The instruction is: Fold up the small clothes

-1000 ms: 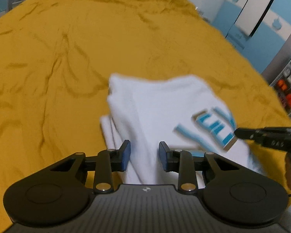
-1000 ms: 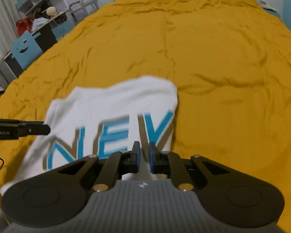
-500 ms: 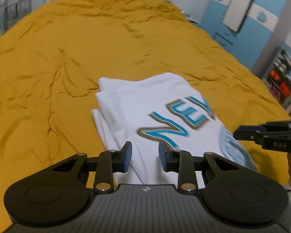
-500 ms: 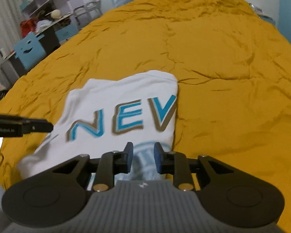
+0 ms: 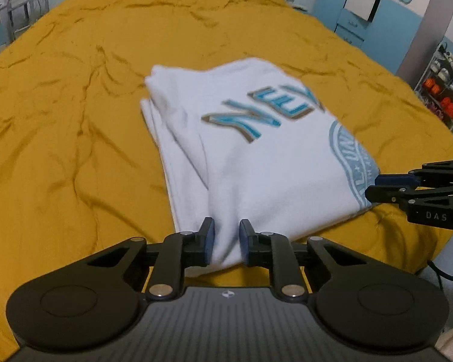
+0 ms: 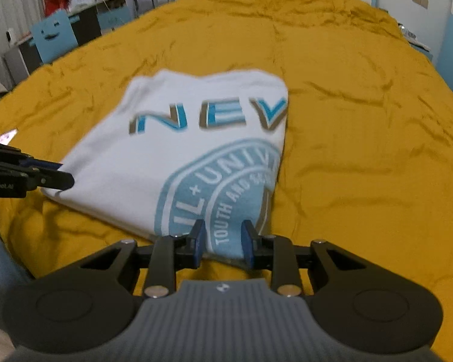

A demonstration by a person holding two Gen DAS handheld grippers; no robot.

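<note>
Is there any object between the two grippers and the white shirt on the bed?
Nothing visible. The near edge of the white shirt already lies between the jaws of the left gripper and of the right gripper, on the yellow bedcover.

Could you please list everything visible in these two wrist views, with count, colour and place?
T-shirt: one, white with blue lettering and round blue print, folded, on the bedspread.
Bedspread: one, mustard yellow, wrinkled, covering the bed.
Chair: one, blue with a face, far left.
Shelves: one unit, orange items, far right.
Left gripper: black, blue pads, jaws closing, shirt edge between them.
Right gripper: black, blue pads, jaws opening, shirt edge between them.
</note>
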